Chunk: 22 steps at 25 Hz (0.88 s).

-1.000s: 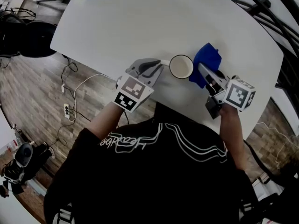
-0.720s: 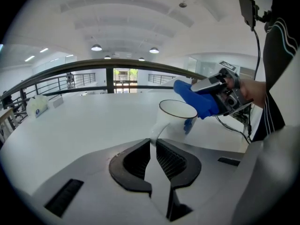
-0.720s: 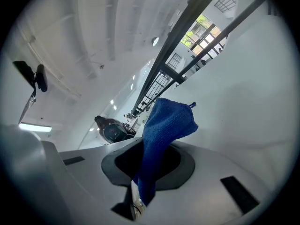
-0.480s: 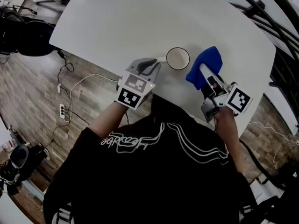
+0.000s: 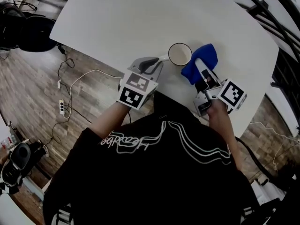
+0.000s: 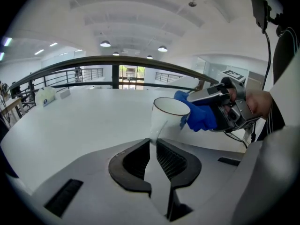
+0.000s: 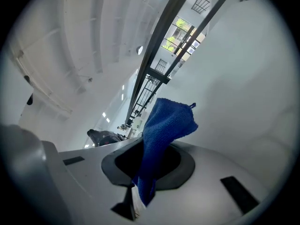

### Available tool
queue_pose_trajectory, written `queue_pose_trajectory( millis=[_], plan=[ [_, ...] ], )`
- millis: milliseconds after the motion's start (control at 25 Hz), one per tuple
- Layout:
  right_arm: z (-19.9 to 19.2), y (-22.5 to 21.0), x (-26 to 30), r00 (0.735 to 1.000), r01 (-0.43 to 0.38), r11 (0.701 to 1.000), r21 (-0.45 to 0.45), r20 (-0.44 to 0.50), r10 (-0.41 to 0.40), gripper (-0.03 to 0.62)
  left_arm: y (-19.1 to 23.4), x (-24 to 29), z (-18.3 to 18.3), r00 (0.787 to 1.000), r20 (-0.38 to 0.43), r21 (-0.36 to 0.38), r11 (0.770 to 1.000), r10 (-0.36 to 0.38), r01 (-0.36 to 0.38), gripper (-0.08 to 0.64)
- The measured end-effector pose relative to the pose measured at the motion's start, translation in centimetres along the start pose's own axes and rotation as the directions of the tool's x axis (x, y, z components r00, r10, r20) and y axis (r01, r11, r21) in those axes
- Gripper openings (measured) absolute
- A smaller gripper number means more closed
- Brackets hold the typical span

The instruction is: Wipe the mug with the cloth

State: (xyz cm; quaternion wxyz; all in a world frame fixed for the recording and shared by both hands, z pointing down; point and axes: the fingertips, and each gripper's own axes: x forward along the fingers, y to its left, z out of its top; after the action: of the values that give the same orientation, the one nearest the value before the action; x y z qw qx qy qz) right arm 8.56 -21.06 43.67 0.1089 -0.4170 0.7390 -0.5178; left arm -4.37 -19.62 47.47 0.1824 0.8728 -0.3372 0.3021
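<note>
Left gripper [image 6: 151,149]: fingers clamped on the handle of the white mug [image 5: 180,54], which is upright over the white surface [image 5: 126,18], upper centre of the head view. Right gripper [image 7: 140,191]: fingers pinching the blue cloth [image 5: 208,53], positioned against the mug's right side.

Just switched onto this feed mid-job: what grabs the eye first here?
The bright blue cloth, pinched in the right gripper's jaws, stands out against the white table, bunched right beside the mug. The white mug is near the table's front edge, its handle clamped in the left gripper's jaws.
</note>
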Motion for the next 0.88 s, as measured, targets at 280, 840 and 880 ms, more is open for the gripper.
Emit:
queue_pose_trajectory(
  millis=[280,840,880],
  plan=[
    [-0.9,-1.7,0.2,0.993,0.107,0.994,-0.031,-0.047,-0.109,0.051,-0.9,-0.5,0.1,1.0,0.013,-0.012,1.0,-0.013,0.013,0.046],
    [-1.3,-2.6,-0.1,0.977,0.188,0.975,-0.121,-0.082,-0.199,0.051,-1.3,-1.0,-0.8,0.995,-0.019,-0.048,0.994,-0.096,0.095,0.051],
    [-1.4,-2.5,-0.4,0.979,0.178,0.978,-0.104,-0.078,-0.187,0.051,-1.3,-0.9,-0.8,0.995,-0.02,-0.053,0.993,-0.102,0.101,0.049]
  ],
)
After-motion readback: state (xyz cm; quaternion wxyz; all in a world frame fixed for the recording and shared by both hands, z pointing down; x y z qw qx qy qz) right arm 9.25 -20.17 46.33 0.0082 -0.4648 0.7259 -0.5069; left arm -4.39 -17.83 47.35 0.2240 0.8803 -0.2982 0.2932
